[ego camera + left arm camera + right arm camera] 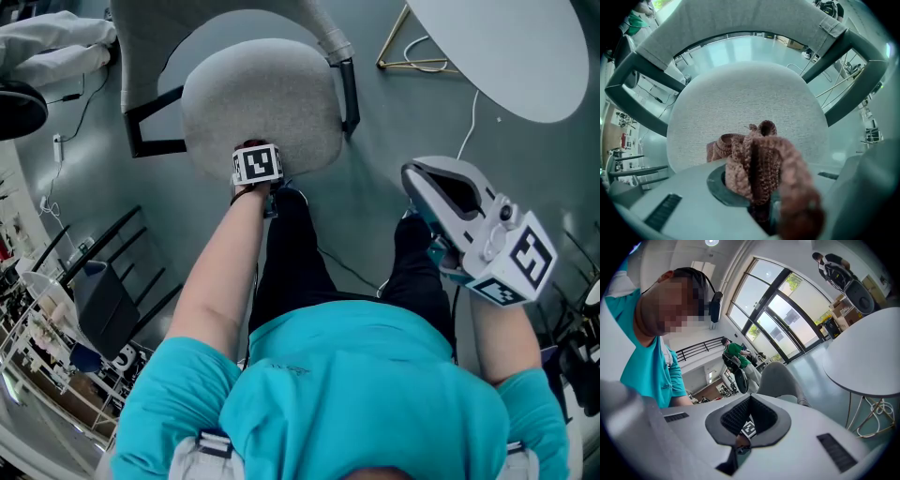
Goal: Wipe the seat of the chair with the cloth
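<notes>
The chair's round grey seat point(272, 94) point(745, 98) stands in front of me, its grey backrest point(740, 18) curving round the far side. A brown crocheted cloth point(757, 161) is bunched in my left gripper point(257, 157) point(757, 201), which is shut on it at the seat's near edge. In the head view the marker cube hides the cloth. I cannot tell whether the cloth touches the seat. My right gripper point(422, 178) point(750, 399) is raised at the right, away from the chair, shut with nothing in it.
A round white table point(506, 47) point(867, 362) on a gold wire base point(403, 56) stands at the right. A black rack point(103, 281) is on the left. The chair's dark arm frames point(155, 145) point(349, 94) flank the seat. A person in green point(733, 352) is far off.
</notes>
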`<state>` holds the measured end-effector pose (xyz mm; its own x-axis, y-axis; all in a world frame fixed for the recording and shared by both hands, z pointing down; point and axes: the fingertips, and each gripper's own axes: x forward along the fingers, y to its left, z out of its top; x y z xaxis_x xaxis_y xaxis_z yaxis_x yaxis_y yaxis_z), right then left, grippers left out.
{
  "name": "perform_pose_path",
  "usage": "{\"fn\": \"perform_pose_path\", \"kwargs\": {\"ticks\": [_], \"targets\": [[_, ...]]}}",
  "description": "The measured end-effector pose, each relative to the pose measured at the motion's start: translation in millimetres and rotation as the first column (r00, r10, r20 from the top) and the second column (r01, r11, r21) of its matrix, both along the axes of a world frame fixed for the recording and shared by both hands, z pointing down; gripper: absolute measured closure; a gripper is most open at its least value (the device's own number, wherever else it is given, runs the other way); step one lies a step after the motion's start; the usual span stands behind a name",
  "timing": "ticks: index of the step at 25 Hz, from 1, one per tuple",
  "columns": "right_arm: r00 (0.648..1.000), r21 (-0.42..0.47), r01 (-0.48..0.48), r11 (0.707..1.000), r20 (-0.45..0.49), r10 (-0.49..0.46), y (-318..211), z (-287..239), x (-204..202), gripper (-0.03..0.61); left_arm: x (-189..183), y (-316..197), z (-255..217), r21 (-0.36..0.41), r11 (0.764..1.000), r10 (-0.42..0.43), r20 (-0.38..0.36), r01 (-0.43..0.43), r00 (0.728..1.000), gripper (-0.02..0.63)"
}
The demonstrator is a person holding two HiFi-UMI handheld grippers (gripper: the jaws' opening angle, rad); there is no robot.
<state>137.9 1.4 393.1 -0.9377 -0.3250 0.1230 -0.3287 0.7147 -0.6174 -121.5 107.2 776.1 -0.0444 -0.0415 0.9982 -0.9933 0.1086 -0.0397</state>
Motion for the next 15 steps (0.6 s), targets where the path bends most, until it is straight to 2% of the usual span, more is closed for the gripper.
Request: {"fn": "perform_pose_path", "kwargs": {"ticks": [5,8,15], "targets": [[1.0,-0.001,-0.012,1.0,0.002,0.012,-1,3,3,0.581,20,-4,1,-0.001,1.0,0.024,-0.034,-0.024,0.999,0.554],[1.0,0.001,-0.016,1.0,0.004,0.016,-1,3,6,0.581,25,-9,-4,-0.002,0.999,0.049,-0.022,-0.049,0.999,0.554],[0.999,-0.001,-0.043,0.999,0.007,0.043,0,9,14,0.581,54,-10,4,-0.013,0.997,0.07,-0.081,-0.071,0.994,0.554]]}}
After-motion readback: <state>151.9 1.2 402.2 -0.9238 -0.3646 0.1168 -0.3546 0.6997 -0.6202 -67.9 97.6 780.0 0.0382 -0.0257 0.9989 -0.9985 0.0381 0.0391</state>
